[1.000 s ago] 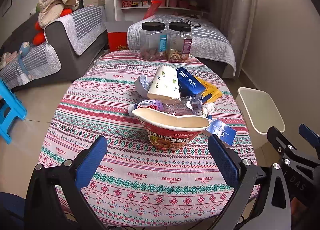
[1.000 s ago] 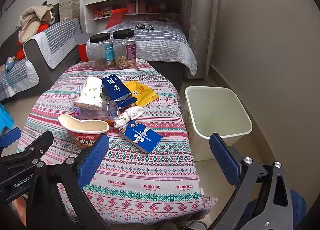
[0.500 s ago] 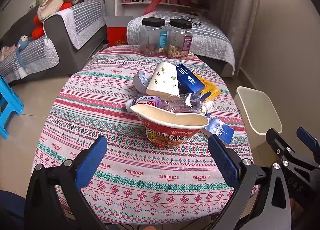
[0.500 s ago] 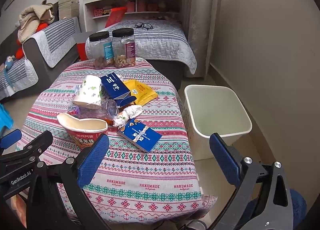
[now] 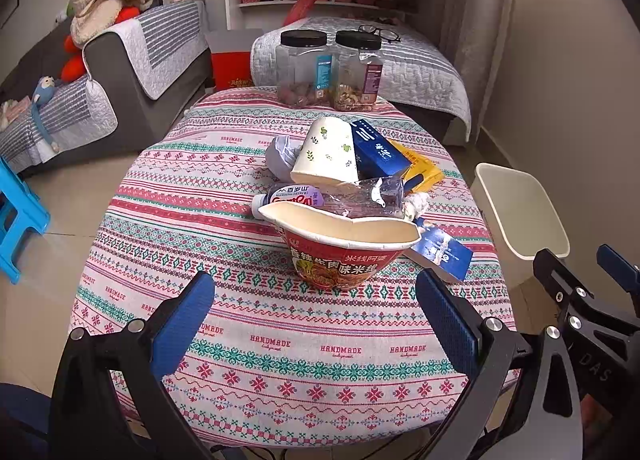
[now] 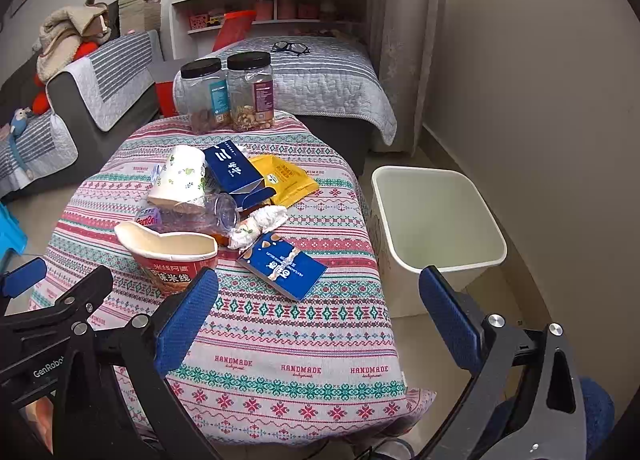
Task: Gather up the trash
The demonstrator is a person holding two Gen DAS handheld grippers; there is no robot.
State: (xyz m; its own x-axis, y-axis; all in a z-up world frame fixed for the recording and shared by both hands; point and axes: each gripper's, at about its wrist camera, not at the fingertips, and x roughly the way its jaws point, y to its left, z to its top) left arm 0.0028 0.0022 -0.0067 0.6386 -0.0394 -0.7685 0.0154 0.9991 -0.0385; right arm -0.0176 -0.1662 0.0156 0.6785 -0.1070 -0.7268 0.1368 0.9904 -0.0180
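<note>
Trash lies in a heap on the patterned tablecloth (image 5: 256,340): a crushed red noodle bowl (image 5: 340,248), a clear plastic bottle (image 5: 332,197), a paper cup (image 5: 328,153) on its side, a dark blue box (image 5: 378,151), a yellow packet (image 6: 286,177), a crumpled tissue (image 6: 258,221) and a flat blue packet (image 6: 286,266). An empty white bin (image 6: 436,225) stands on the floor right of the table. My left gripper (image 5: 316,324) is open, short of the noodle bowl. My right gripper (image 6: 316,316) is open above the table's near right edge.
Two black-lidded clear jars (image 5: 332,67) stand at the table's far edge. A grey sofa (image 5: 120,71) is at the left, a bed (image 5: 360,55) and shelves behind. A blue stool (image 5: 16,219) stands on the floor at the far left.
Both grippers have drawn back and risen a little from the table, so more of the near tablecloth shows. Both stay open. The trash has not moved.
</note>
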